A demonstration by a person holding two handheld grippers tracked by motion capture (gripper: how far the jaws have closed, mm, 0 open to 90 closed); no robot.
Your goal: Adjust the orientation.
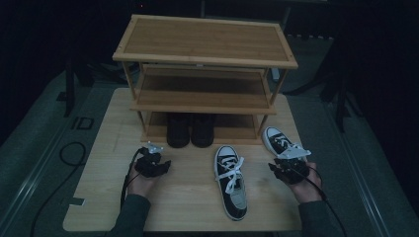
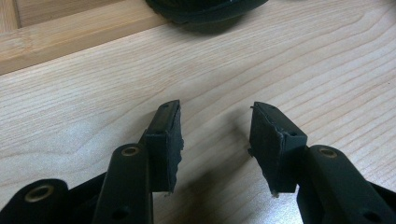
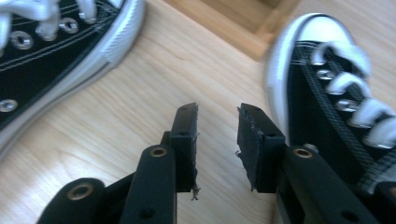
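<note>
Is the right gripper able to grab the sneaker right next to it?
Probably yes. The right gripper has its jaws open, and the sneaker lies just beside one jaw on the bare table. Nothing sits between them; a small sideways turn should reach its side.

left claw [image 1: 157,159] – black, grey plate, brass rivets | right claw [image 1: 285,163] – same, black cable | sleeves [image 1: 132,213] – dark grey-green

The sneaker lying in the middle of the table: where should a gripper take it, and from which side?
Probably at the heel collar of the sneaker, coming from above on the person's side. It lies upright on its sole, toe toward the rack, so its open ankle rim offers a thin wall for the jaws. The right gripper, open, is nearest.
</note>
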